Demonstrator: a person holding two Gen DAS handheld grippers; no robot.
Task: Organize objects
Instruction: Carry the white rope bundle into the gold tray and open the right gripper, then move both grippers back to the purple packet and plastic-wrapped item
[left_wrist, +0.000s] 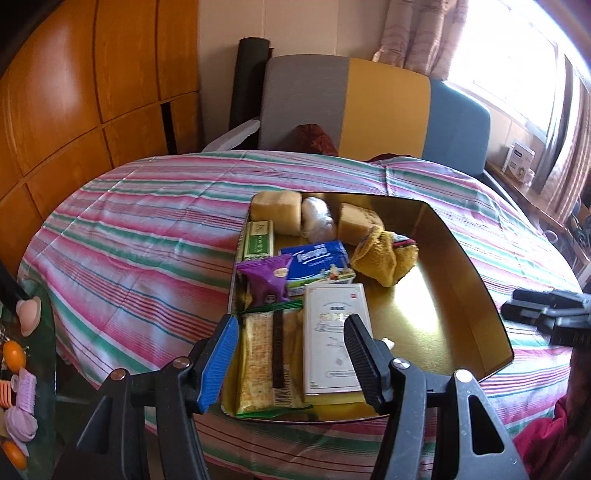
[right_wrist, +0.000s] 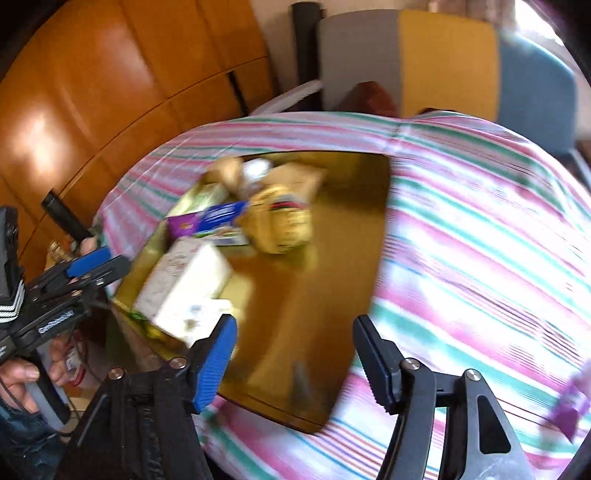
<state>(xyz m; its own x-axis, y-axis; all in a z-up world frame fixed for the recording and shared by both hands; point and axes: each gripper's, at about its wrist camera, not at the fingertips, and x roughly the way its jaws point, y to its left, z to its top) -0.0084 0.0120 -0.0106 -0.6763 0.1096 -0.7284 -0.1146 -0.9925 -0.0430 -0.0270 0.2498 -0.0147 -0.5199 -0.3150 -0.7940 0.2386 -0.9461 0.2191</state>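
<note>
Golden tray (left_wrist: 461, 266) beneath left tool (left_wrist: 291, 354)

A golden tray (left_wrist: 454, 258) sits on a cloth (left_wrist: 147, 229) striped in pink, green and white. Inside lie a purple packet (left_wrist: 269, 277), a blue tissue pack (left_wrist: 317, 264), a white box (left_wrist: 332, 332), a mustard-yellow cloth (left_wrist: 380, 258) and a green carton (left_wrist: 260, 238). Behind stands a chair (left_wrist: 369, 107) panelled grey, yellow and blue, beside orange-brown wood panelling (left_wrist: 85, 92).

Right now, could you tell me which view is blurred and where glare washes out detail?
Right wrist view: heavy motion blur smears the gold tray and striped cloth. Left wrist view: sharp, but the window is blown out and glare whitens the tray floor.
</note>
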